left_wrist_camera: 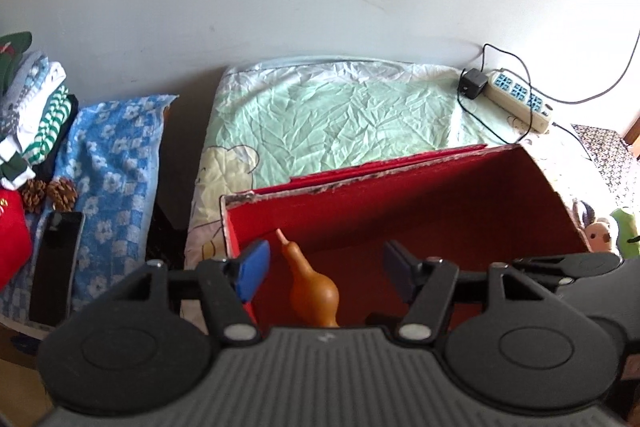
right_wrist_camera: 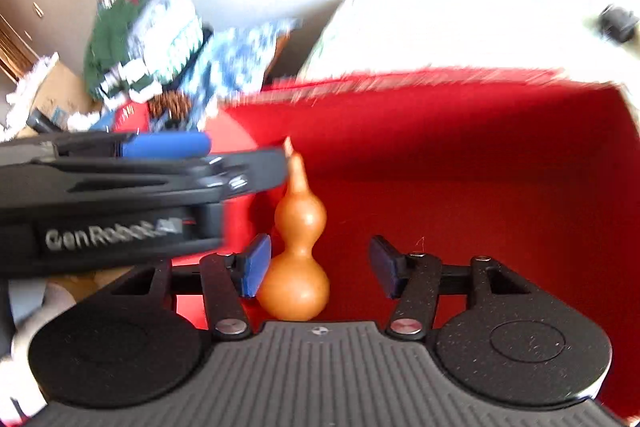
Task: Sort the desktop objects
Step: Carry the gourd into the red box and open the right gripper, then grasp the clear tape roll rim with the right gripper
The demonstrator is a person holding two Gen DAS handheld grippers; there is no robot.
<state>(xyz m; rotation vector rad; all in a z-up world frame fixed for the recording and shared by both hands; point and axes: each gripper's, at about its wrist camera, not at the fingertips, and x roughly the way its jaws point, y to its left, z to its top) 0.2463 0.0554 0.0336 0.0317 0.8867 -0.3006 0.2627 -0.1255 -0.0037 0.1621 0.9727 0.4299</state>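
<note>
An orange gourd (left_wrist_camera: 310, 287) lies inside a red box (left_wrist_camera: 440, 195), near the box's left wall, with its thin stem pointing away. My left gripper (left_wrist_camera: 325, 265) hangs over the box with its jaws apart; the gourd shows between and below them, untouched. In the right wrist view the gourd (right_wrist_camera: 298, 259) sits between the fingers of my right gripper (right_wrist_camera: 320, 265), which is open. Its left blue pad (right_wrist_camera: 256, 267) is close beside the gourd's lower bulb and the right pad stands well clear. The left gripper (right_wrist_camera: 224, 155) reaches in from the left, blurred, near the gourd's stem.
The red box rests on a bed with a crumpled green sheet (left_wrist_camera: 340, 115). A power strip (left_wrist_camera: 520, 99) with a black adapter lies at the back right. Left of the bed are folded clothes (left_wrist_camera: 32, 115), pine cones (left_wrist_camera: 50, 193) and a black phone (left_wrist_camera: 56, 267) on a blue checked towel (left_wrist_camera: 112, 163).
</note>
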